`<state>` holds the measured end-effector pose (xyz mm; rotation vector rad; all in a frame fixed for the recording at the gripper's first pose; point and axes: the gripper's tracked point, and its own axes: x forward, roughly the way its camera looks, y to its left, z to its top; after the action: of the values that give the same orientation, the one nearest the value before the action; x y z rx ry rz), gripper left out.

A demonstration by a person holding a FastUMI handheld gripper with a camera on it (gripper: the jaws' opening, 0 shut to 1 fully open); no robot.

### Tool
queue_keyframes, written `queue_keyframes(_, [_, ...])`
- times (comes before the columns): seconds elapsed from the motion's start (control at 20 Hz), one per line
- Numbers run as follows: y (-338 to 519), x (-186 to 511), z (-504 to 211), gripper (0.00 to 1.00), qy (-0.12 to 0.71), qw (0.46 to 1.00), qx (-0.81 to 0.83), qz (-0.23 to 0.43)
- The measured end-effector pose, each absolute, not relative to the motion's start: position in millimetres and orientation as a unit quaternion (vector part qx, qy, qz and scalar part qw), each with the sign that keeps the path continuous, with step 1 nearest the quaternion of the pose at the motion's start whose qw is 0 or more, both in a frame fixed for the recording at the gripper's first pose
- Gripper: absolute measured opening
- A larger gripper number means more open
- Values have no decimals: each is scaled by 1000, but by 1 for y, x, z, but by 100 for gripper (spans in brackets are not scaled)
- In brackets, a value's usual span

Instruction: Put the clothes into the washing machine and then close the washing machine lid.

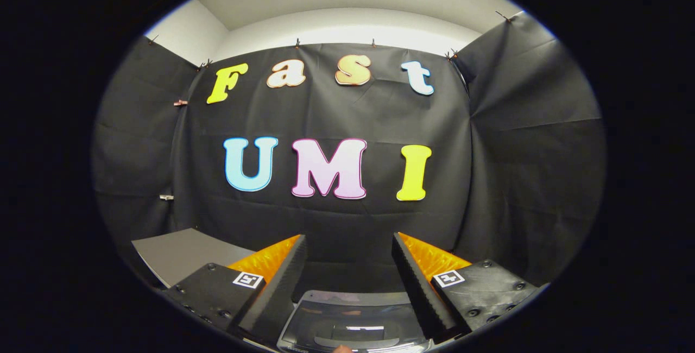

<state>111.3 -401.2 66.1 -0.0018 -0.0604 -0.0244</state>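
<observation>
Gripper (pixel 349 266): two wedge-shaped fingers (pixel 279 282), wide apart, nothing between them. Inner pads are matt black, ribbed, rubbery-looking; outer sides are glossy translucent orange plastic with a faceted texture that catches the light. Finger bases are matt black plastic blocks (pixel 212 290), slightly grainy, with dark screw heads and small white square paper-like markers (pixel 248 279).

Below, between the fingers: dark grey washing machine lid (pixel 353 323), smooth glossy plastic, looks see-through, with bright reflections on it.

Left of the fingers: flat grey panel (pixel 179 252), smooth, matt, material unclear.

Booth wall (pixel 336 222): matt black cloth, creased and folded, pinned with small clips. Above it a smooth matt white wall (pixel 347 21).
</observation>
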Motion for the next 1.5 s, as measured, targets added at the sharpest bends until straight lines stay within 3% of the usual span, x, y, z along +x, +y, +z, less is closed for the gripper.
queue_keyframes(1.5, [-402, 108, 75, 98, -24, 1000, 2, -9])
